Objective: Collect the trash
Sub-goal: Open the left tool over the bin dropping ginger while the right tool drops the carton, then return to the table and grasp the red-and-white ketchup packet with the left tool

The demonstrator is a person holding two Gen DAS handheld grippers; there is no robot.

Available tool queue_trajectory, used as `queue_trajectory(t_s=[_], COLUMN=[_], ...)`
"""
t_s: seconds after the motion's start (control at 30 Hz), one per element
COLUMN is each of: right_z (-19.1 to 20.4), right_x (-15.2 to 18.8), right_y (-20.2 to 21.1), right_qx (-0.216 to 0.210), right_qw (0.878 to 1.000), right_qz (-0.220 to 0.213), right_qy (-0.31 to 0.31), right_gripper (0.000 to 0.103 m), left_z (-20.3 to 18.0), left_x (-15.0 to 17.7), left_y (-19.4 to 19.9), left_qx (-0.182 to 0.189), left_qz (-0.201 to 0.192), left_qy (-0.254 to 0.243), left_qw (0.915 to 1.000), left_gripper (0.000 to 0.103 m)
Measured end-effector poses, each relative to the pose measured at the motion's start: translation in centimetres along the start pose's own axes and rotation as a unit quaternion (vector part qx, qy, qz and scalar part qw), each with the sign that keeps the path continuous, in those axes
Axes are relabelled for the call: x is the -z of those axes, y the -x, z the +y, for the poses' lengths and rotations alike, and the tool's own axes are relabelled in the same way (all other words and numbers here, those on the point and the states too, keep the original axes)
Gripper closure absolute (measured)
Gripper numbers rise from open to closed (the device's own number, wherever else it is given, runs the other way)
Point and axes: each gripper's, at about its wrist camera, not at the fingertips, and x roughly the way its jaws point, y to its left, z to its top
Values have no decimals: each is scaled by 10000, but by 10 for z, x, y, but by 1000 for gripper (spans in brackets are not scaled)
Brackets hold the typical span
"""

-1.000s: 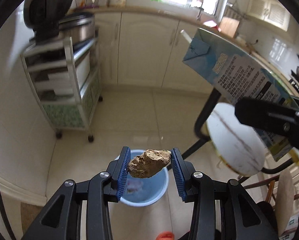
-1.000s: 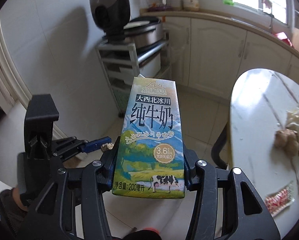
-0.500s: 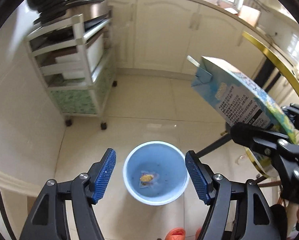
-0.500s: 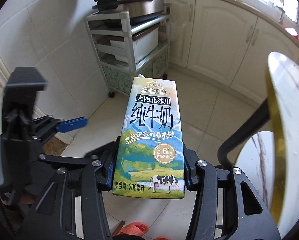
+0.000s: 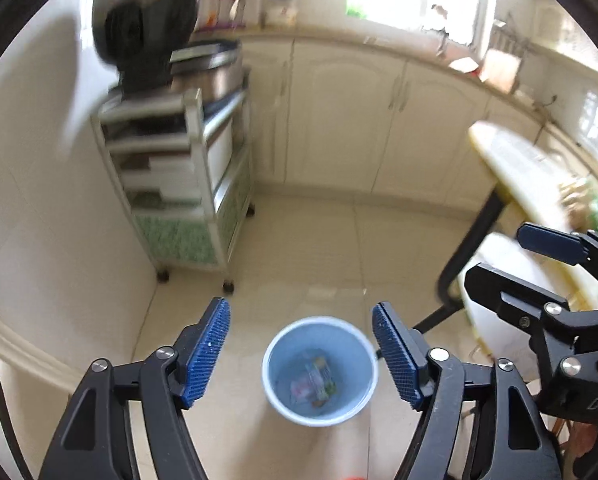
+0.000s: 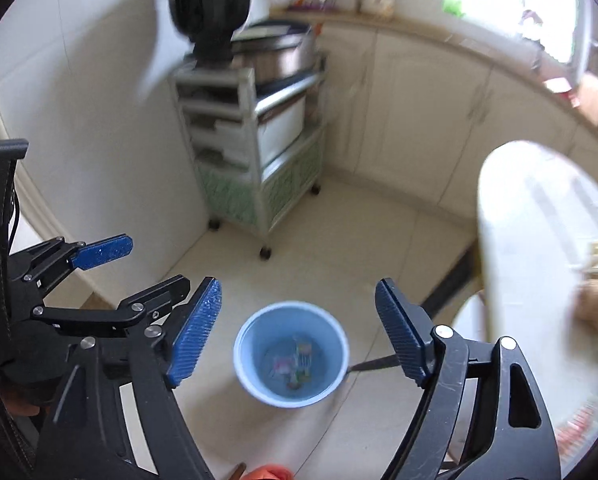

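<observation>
Where the floor tiles meet below both grippers stands a blue bin (image 5: 319, 372), upright, rim pale, well apart from everything around it. Contents: a milk carton (image 5: 319, 374) lying on the bottom, striped and colourful; a pinkish wrapper (image 5: 299, 390) beside it; a small brown lump (image 5: 319, 403) near the front wall. Details of each are blurred.

Left gripper (image 5: 301, 354): jaws spread wide, having just been opening, nothing between them; blue ribbed pads (image 5: 205, 360) frame the bin from above without touching it.

Right gripper (image 6: 299, 332): jaws likewise released and just opened further, nothing between them; the bin sits in the gap, far below. Each gripper shows at the edge of the other's view, the right one at the left camera's right side, the left one at the right camera's left side.

Surroundings: wheeled metal cart (image 5: 187, 184) against the white wall, left of the bin, carrying a dark cooker (image 5: 151, 32) with its lid raised. Cream cabinets (image 5: 351, 120) behind, under a counter and a bright window. Round table (image 6: 539, 248), pale top, black leg, at right; some blurred items on its far edge, among them a brown lump (image 6: 597, 304). An orange shape shows at the bottom edge, unidentified.
</observation>
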Motion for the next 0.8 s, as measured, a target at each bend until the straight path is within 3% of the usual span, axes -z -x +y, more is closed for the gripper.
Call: queue_trajectory(t_s=[0.1,0.3,0.53,0.67,0.8], right_z=[-11,-63,-154,-202,-235], right_x=[0,24,77,110,134], right_y=[47,145,211,225,229], right_qx=[268,754,1485,1686,1733], right_qw=[9987,9891,9721,9623,9550], right_qz=[-395,-1073,-1086,-865,-726], right_qy=[-153,-667,-1452,-1950,-2297], right_gripper=[14,12,10,10,10], left_z=[-25,-113,-206,-241,-262], left_x=[-5,-4,3,2,-2], left_y=[35,74,52,22,2], left_qx=[168,725,1474,1467,1324], left_qz=[-403,-787,-471,-235,-62], left_qy=[-145,-904,-1864,-2294,-2480], left_qw=[9989,9901,9702,9619,9596], left_gripper=[26,21,21,21,21])
